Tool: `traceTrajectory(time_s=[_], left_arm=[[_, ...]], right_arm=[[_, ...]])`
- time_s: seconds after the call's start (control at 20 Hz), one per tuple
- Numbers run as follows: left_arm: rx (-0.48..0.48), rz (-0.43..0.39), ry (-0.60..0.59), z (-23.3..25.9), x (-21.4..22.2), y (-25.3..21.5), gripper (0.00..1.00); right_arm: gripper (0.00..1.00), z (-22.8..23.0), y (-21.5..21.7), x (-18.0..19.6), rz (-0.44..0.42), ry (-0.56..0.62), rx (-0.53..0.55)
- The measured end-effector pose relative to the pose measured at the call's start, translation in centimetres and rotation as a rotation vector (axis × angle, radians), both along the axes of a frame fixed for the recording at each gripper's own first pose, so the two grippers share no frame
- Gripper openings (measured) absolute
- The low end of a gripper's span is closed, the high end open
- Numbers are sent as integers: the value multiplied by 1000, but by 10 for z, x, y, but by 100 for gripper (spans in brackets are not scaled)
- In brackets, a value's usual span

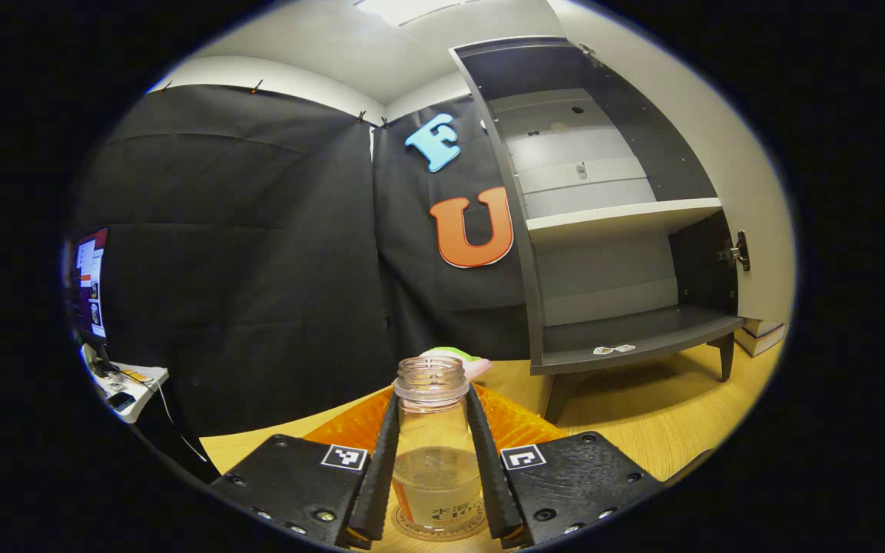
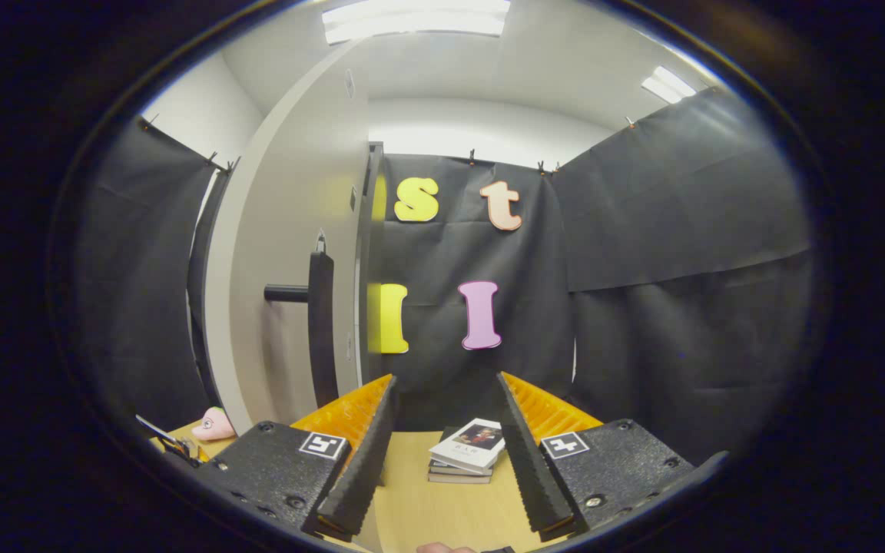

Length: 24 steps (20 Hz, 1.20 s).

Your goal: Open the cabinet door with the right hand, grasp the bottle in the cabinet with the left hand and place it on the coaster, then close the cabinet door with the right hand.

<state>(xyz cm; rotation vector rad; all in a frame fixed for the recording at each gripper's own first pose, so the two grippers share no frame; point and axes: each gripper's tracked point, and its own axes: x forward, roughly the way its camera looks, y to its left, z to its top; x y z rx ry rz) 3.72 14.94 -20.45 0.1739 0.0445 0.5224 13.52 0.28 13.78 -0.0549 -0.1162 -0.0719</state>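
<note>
Setting: a booth hung with black cloth, under ceiling light panels, with a wooden tabletop point(image 1: 642, 415) carrying the cabinet point(image 1: 611, 338).
Cabinet: stands on short legs to the right in the left gripper view; its interior is exposed, the lower shelf bare apart from two small stickers at its front edge. The bottle is out of it.
Cabinet door: the cabinet door point(image 2: 289, 292) is swung wide open and seen nearly edge-on in the right gripper view, its dark bar handle point(image 2: 319, 330) projecting toward the camera. Judged left open so the left reach stayed unobstructed.
Bottle: the clear bottle point(image 1: 433, 453), capless and about half full of pale liquid, stands upright with its base on the round coaster point(image 1: 435, 530) at the near table edge.
Left gripper: the left gripper point(image 1: 435, 476) has one finger against each side of the bottle, pinching it. Grip judged retained to keep the bottle steady while it settles on the coaster.
Right gripper: the right gripper point(image 2: 446, 453) has its fingers spread and holds nothing; it hangs near the door, right of the handle, apparently waiting.
Other items: a stack of books point(image 2: 465, 453) lies on the table beyond the right gripper.
Stage: placement appears complete bar release; closing the door remains.
Risk: pulling away before the fingers part could tip the open bottle.
</note>
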Motion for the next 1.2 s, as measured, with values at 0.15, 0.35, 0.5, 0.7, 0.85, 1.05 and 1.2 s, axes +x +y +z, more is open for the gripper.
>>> traceTrajectory(time_s=[0.15,0.35,0.5,0.7,0.85,1.05,1.2], left_arm=[[-12,1,8,0,0,4,82],[-22,6,3,3,-3,5,90],[-15,18,-7,20,-10,7,95],[-24,-29,-43,56,-13,0,96],[-68,-69,-37,82,-16,-13,100],[-104,-168,-36,123,-15,-40,96],[-57,-197,-37,155,-19,-50,96]], right_arm=[[78,1,0,0,-1,-3,-6],[78,0,0,0,9,-2,11],[78,1,0,1,18,-16,8],[78,-2,1,3,36,-3,41],[78,-1,1,3,42,6,22],[78,1,4,4,60,-12,2],[74,-2,7,6,86,-17,25]])
